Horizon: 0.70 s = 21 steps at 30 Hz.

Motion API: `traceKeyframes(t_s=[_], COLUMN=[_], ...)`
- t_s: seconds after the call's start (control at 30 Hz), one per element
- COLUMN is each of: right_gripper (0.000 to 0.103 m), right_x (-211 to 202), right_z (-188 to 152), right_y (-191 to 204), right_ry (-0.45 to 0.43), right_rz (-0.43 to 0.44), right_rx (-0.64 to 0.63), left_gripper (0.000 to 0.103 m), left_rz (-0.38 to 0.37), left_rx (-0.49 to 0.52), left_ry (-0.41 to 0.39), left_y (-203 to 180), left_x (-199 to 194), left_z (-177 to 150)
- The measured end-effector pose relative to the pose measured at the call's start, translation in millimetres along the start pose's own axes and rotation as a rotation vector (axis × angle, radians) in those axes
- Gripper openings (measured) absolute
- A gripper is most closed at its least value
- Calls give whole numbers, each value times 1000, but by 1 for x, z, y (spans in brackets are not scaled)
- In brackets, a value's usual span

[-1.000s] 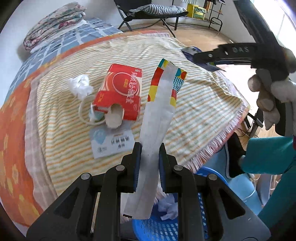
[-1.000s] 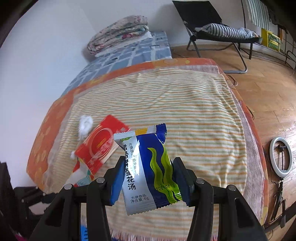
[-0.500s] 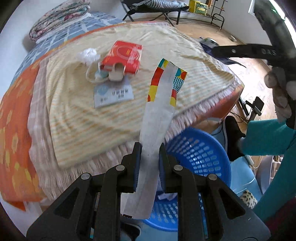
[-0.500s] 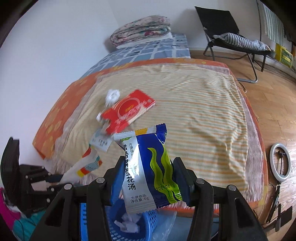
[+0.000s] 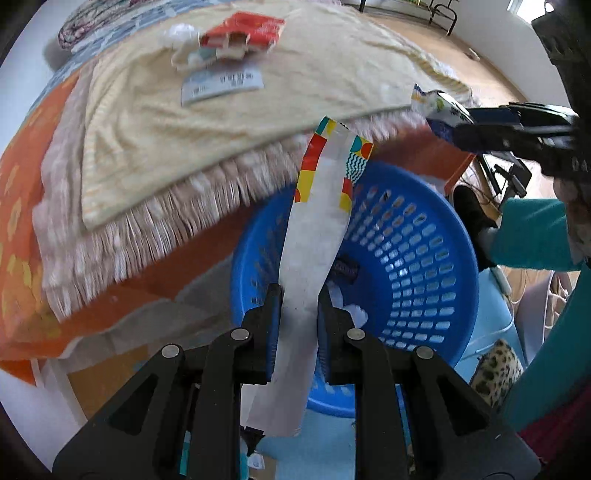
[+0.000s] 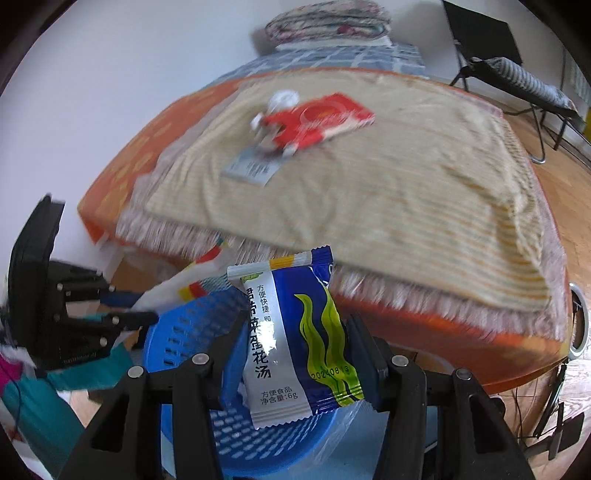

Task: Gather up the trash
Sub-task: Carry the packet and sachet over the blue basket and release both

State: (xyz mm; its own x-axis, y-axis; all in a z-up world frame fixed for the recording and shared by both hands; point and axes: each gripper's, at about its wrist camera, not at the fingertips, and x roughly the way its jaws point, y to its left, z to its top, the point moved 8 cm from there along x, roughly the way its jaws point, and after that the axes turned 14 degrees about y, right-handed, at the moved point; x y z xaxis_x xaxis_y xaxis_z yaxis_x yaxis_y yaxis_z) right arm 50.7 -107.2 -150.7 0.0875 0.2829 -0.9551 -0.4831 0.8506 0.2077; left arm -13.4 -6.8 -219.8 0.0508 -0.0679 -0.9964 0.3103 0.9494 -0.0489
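The left tongs (image 5: 298,295) are clamping a long white wrapper (image 5: 317,236) above the blue basket (image 5: 417,258). The right tongs (image 6: 295,334) are gripping a blue soup packet (image 6: 295,332) over the same basket, beside the bed (image 6: 388,177).

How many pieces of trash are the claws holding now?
2: a long white wrapper in the left claw, a blue soup packet in the right claw, both over the blue basket.

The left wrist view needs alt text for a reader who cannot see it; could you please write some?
The left claw grips a long white wrapper with colourful ends, held above a blue perforated basket beside a bed. On the striped blanket lie a red box and a label card; the right claw enters at right.
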Motion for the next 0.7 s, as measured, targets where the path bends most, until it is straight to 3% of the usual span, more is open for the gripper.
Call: traceKeyframes(t_s=[0.7], right_gripper=[56], right_x=[47], right_z=[-36], right_y=[15], right_ry=[104], right_rz=[20], right_rx=[-6], left_gripper=[17], left_rz=[-10], left_rx=[24], left_ry=[64], left_y=[-14], left_x=[22], left_z=[-11])
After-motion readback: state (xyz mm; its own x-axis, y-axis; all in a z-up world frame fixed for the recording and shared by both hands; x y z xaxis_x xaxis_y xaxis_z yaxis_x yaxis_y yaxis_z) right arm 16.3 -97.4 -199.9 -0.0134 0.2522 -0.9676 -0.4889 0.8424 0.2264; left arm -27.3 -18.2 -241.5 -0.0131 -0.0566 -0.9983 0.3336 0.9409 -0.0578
